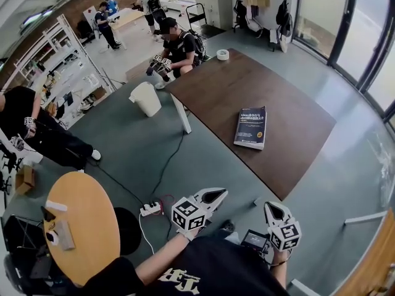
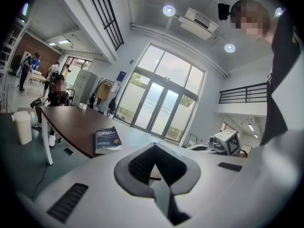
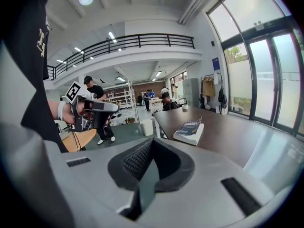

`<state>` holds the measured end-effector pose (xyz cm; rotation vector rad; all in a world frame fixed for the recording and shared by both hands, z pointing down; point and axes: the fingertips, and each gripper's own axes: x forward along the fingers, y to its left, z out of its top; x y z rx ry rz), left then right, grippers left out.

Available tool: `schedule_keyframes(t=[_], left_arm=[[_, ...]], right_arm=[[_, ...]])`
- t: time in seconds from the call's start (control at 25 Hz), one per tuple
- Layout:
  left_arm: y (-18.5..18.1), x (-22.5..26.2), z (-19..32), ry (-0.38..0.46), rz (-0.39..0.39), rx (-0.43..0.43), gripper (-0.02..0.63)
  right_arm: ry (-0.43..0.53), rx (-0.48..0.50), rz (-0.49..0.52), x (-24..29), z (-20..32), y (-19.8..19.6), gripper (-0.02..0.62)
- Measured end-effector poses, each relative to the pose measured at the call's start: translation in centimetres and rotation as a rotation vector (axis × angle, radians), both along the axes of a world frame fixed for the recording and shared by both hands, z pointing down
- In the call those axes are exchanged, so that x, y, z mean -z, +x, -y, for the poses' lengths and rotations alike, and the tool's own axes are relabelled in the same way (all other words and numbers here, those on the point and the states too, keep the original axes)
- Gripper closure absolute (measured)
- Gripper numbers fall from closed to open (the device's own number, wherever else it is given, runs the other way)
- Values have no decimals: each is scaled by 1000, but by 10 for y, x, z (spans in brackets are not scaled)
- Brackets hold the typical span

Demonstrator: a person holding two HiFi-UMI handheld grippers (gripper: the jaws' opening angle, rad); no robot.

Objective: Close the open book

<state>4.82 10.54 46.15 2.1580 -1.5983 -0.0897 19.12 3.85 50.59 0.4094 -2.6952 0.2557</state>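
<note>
Book (image 1: 250,128) closed, lying flat with its dark cover up on the brown table (image 1: 210,94), nearer the edge facing the grippers than the far edge and well in from every corner; print on the cover too small to read. Left gripper (image 1: 215,195) off the table, short of that near edge, jaws pressed together with nothing between them. Right gripper (image 1: 275,209) just off the table's nearest corner, jaws likewise together and empty, well apart from the book
</note>
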Motion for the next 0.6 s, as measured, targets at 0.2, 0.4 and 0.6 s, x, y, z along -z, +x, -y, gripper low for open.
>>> schedule_keyframes(t=[0.2,0.4,0.6], left_arm=[[-7,10,-48,39,15,8,600],[-9,5,-119,51,7,30,600],[-5,-7,-192,57,-14,39,601]], right_arm=[[40,-4,33,17,-36,-15,607],[-22,37,130,28,-116,-31,607],[-79,-2,198,35,-191,-21,607]])
